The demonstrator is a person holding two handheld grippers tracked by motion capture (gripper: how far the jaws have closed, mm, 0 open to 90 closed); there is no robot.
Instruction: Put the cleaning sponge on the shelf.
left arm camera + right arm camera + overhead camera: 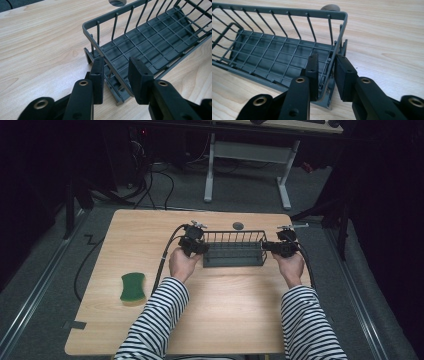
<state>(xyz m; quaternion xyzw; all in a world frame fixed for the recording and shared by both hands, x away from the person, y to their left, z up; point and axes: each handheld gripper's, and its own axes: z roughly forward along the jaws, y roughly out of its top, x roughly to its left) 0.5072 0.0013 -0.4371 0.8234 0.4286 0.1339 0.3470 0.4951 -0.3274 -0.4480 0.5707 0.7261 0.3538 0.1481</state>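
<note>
My left gripper [196, 245] and right gripper [276, 247] reach forward level, jaws part-open, each straddling an end wall of the wire basket [233, 251] between them, unclamped.

The high view looks forward and down from above the person's side of the table, far enough back to take in the whole light wooden tabletop [150, 230] with the dark grey wire basket [234, 251] near its middle. The left gripper view sits low and very close at one short end of that wire basket [150, 37], facing along its length from just behind the left gripper [116, 72]. The right gripper view sits equally close at the opposite short end of the basket [274, 57], behind the right gripper [327, 72], facing back along it. All three views share the basket and the tabletop around it.
</note>
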